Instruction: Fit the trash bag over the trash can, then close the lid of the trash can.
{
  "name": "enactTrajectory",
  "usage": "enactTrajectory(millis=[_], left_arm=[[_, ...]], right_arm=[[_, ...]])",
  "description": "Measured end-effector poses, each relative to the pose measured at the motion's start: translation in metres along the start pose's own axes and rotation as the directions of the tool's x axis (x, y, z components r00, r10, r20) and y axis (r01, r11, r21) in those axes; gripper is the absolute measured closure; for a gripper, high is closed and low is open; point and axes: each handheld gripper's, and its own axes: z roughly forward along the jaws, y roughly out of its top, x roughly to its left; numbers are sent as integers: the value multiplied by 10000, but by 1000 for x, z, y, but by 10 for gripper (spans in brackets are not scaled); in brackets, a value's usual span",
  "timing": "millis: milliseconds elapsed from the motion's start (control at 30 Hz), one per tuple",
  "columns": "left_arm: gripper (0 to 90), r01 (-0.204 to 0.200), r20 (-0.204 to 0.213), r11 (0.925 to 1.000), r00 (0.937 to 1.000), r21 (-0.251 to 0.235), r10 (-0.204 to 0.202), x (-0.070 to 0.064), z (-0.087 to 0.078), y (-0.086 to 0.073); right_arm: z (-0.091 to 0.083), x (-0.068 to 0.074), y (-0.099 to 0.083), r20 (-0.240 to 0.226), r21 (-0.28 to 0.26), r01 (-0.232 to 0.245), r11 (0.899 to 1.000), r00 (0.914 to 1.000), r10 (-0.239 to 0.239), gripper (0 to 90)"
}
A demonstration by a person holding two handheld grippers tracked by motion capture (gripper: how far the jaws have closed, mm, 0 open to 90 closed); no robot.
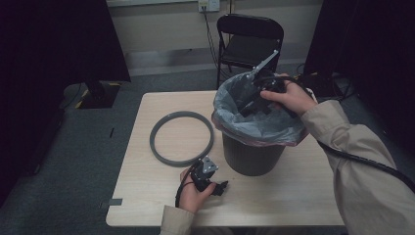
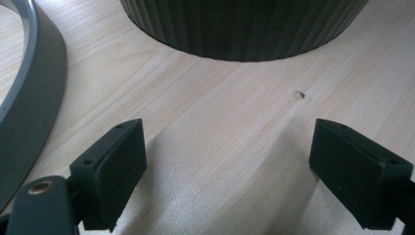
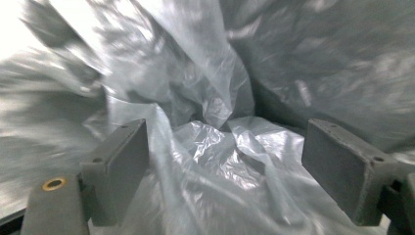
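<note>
Bin liner [image 1: 254, 125], draped in the dark bin [image 1: 253, 155] at table's right: right gripper [image 1: 258, 100] inside its mouth, jaws open, crumpled plastic straight ahead; left gripper [image 1: 215, 186] open, empty, on table beside grey ring [image 1: 181, 138].

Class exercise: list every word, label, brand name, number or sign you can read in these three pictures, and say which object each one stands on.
There are none to read.
Bin: ribbed dark wall, no label.
Bag: plain clear plastic, no print.
Ring: plain grey.
Table: bare wood grain.
Left gripper and right gripper: black jaws open, unmarked.
Wall socket: too small to tell any marking.
</note>
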Motion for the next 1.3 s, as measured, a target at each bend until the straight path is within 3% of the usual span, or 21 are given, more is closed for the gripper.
enactTrajectory(millis=[233, 500, 600, 967, 1133, 1233, 1300], left_arm=[[131, 9, 3, 10000, 10000, -4, -9, 0, 0, 0], [131, 11, 4, 10000, 10000, -10, -11, 0, 0, 0], [130, 8, 0, 10000, 10000, -8, -8, 0, 0, 0], [130, 40, 11, 10000, 10000, -13, -40, 0, 0, 0], [130, 12, -19, 10000, 10000, -25, -13, 0, 0, 0], [130, 13, -18, 10000, 10000, -27, -13, 0, 0, 0], [130, 6, 0, 10000, 10000, -8, -6, 0, 0, 0]], right_arm=[[-45, 2, -10, 347, -643, -29, 9979, 9994, 51, 167], [-90, 2, -49, 720, -1356, -154, 9906, 9971, 253, 166], [-102, 2, -64, 822, -1355, -198, 9906, 9961, 312, 166], [-121, -8, -112, 1114, -1513, -656, 9863, 9903, 829, 161], [-123, -15, -129, 895, -1798, -968, 9789, 9894, 1143, 163], [-124, -19, -132, 1100, -1913, -1262, 9734, 9827, 1490, 167], [-128, -19, -126, 1174, -1958, -1183, 9735, 9827, 1431, 164]])
